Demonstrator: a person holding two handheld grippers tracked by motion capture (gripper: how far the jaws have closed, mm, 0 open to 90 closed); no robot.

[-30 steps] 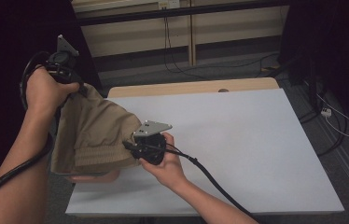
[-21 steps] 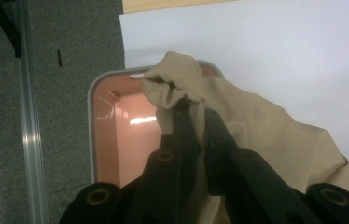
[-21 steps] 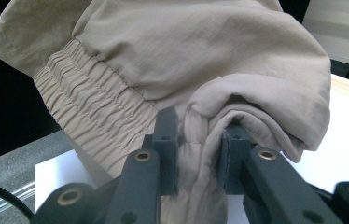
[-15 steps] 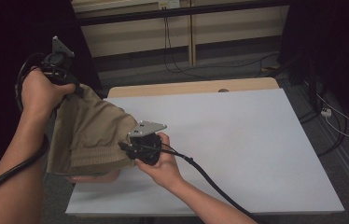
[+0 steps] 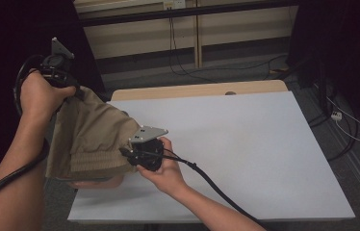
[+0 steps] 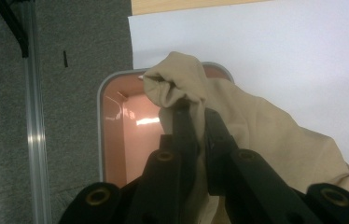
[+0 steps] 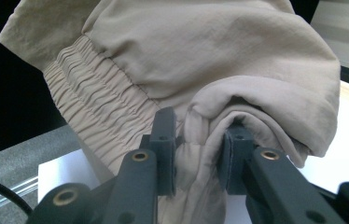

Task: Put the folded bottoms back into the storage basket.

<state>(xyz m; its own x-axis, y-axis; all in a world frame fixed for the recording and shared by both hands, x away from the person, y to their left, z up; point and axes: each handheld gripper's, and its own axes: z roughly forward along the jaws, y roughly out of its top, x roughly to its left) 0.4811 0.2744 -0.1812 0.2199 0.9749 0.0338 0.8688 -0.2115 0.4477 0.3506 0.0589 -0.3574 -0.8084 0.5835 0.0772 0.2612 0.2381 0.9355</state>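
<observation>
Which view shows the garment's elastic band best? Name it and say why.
The right gripper view: the ribbed elastic band runs large and sharp beside the jaws clamping the beige garment. In the high view the band is a small strip at the hem. The left gripper view shows bunched cloth.

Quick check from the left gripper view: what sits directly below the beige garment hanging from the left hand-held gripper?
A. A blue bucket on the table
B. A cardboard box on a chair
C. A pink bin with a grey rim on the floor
C: beneath the beige garment pinched by the left hand-held gripper, a pink bin with a grey rim stands on the grey floor beside the white table.
</observation>
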